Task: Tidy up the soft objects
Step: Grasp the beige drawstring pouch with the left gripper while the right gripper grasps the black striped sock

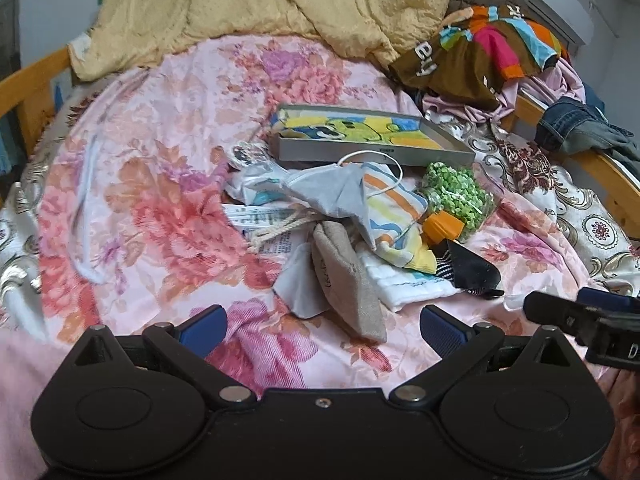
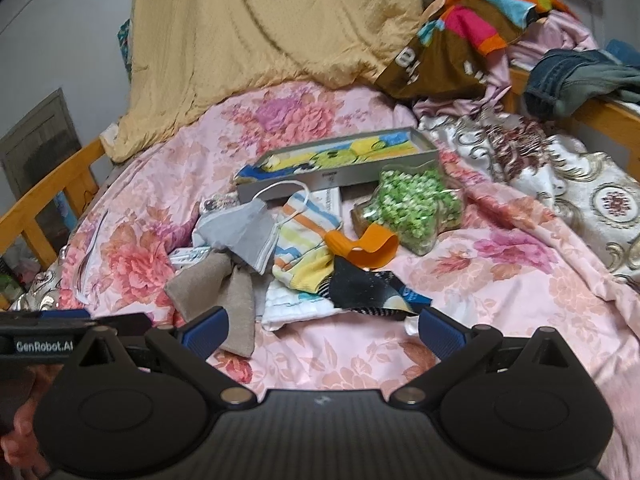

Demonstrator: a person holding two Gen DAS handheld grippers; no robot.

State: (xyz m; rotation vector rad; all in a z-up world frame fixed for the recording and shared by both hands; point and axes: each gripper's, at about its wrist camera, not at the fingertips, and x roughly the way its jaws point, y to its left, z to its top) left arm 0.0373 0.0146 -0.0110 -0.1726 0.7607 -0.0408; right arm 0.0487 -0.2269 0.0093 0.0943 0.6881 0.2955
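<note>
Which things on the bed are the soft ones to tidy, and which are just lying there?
To tidy: grey face mask, striped cloth, beige pouch, black sock, white cloth.

Just lying there: picture box, star jar of green beads, orange band, yellow quilt.

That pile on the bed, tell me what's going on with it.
A person holds a gripper in each hand over a floral bedspread. Both the left gripper and right gripper are open and empty, short of the pile. Nothing is picked up yet. The heap holds a grey face mask, a striped cloth, a beige pouch and a dark sock, beside a star-shaped jar of green beads and a flat grey box.
</note>
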